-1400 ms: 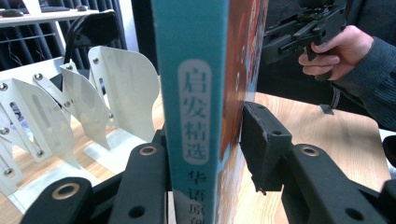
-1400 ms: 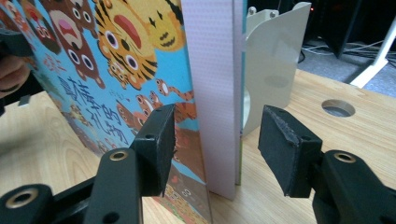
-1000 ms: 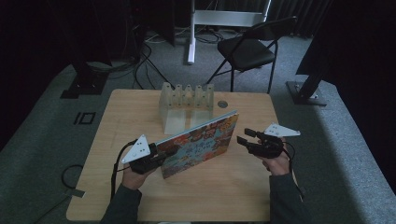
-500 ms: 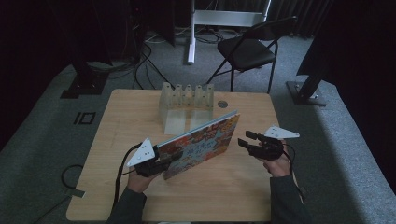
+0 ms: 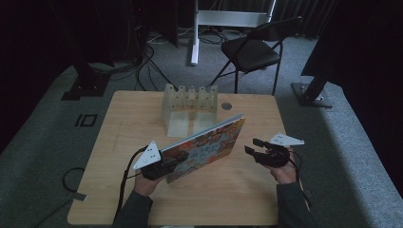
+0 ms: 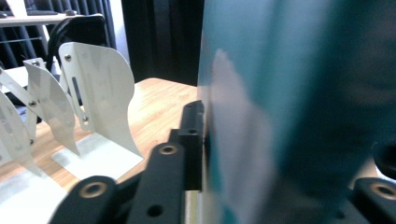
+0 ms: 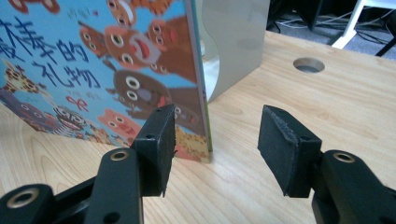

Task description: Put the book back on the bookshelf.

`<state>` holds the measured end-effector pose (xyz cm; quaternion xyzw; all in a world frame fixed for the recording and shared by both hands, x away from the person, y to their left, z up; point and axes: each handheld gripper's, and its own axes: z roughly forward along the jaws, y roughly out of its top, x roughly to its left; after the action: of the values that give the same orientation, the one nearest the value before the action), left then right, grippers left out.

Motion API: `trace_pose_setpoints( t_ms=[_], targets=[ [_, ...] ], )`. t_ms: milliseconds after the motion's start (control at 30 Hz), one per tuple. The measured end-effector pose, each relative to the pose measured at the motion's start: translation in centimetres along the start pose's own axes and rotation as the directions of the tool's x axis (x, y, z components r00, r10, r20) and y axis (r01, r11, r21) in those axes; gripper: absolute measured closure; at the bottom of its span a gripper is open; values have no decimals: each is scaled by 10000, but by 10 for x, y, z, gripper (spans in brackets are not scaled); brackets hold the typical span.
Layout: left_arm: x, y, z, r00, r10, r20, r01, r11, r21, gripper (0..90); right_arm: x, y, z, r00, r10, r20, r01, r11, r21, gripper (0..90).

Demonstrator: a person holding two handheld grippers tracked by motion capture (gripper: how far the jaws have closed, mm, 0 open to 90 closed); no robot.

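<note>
— What's the step here, and how would you do it well?

— The left gripper [image 5: 164, 167] is clamped on the near corner of the picture book [image 5: 204, 145], holding it on edge and tilted over the tabletop [image 5: 119, 199]. The step looks like getting it into the white rack [image 5: 189, 107] behind it. I'd keep the clamp firm, swing the book upright so its spine lines up with one gap between the dividers, and only then slide it in — a slanted book would likely catch on a fin.

— And the other hand?

— The right gripper [image 5: 253, 148] stands wide, holding nothing, just beside the book's free end. In the right gripper view that edge sits between its jaws, close to the left pad [image 7: 159, 144] and not pinched. Closing there would steady the far end before the move — judged from here, one corner grip lets a thin book sag or twist.

— How does the book look?

— Thin and large, with a bright blue cover crowded with cartoon animal faces and bold dark characters [image 7: 70, 58]. Its lower edge rests on the wood near the tabletop's middle, in front of the rack and apart from it. In the left gripper view it is a blurred teal sheet [image 6: 299, 93] right against the jaw.
</note>
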<state>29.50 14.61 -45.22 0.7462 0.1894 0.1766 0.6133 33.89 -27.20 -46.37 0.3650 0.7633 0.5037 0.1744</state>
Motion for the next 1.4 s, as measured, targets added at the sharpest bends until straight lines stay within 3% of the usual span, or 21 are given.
trace_pose_setpoints(
  t_ms=[267,367,600,833,1167,1400],
  targets=[
    [-8,0,1,9976,-79,-688,77,10000,-22,790,-3,-11,0,9997,108,198,-113,9996,241,459],
    [-14,-3,1,9940,-481,-986,455,9986,-284,803,-5,-14,0,9995,188,238,-196,9993,308,459],
    [-23,-4,3,9950,-186,-980,149,9992,-379,796,-6,-20,0,9993,234,286,-247,9987,456,459],
    [-19,-13,9,9936,-418,-1052,371,9982,-462,749,-7,-28,2,9991,329,285,-347,9973,645,454],
    [-19,-23,17,9937,-759,-829,687,9939,-867,736,-11,-40,0,9978,518,412,-548,9957,751,449],
    [-18,-28,17,9929,-799,-885,712,9926,-983,727,-13,-50,6,9957,297,876,-403,9918,1216,437]
  ],
)
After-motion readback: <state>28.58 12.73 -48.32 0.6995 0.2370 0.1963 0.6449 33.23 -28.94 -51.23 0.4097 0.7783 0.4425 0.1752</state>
